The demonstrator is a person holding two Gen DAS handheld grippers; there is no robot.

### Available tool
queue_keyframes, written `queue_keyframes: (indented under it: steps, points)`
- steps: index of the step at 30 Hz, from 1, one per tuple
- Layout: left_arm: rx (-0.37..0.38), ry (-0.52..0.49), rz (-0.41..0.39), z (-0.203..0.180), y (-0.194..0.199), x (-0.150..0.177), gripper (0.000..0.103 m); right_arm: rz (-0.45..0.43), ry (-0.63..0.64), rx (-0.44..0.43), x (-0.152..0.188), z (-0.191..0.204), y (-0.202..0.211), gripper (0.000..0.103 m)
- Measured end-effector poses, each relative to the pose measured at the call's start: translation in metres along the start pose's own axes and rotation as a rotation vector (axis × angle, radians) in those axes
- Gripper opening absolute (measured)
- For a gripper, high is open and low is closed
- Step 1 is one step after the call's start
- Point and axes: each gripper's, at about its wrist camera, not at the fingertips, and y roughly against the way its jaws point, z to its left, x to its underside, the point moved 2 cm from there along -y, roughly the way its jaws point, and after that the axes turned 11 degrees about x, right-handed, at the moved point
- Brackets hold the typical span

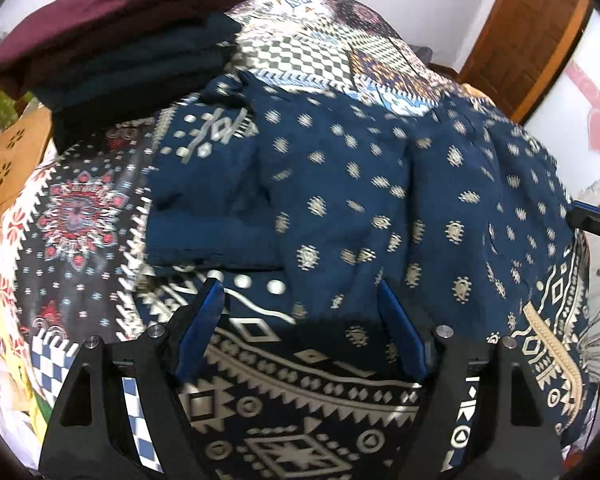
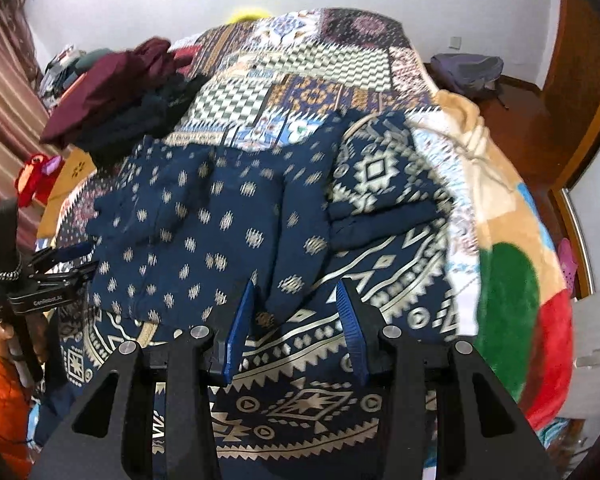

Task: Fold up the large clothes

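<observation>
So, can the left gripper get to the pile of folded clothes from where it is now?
Probably yes. The left gripper hangs open over the blue patterned garment, and the folded pile lies beyond it with only flat cloth between them.

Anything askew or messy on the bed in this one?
The folded stack leans, its maroon top piece overhanging the dark ones below. The navy patterned garment lies rumpled, a ridge down its middle, and is not yet folded. Nothing is spilled or damaged.
</observation>
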Motion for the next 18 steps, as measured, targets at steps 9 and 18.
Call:
queue_keyframes:
  steps: [9, 18]
  points:
    - [-0.052, 0.056, -0.17, 0.032, 0.056, -0.029, 0.082, -0.098, -0.09, 0.026, -0.028, -0.03, 0.021, 0.039]
    - [0.031, 0.265, -0.165, 0.09, 0.036, -0.046, 0.084, -0.061, -0.169, 0.052, -0.051, -0.059, -0.009, 0.041]
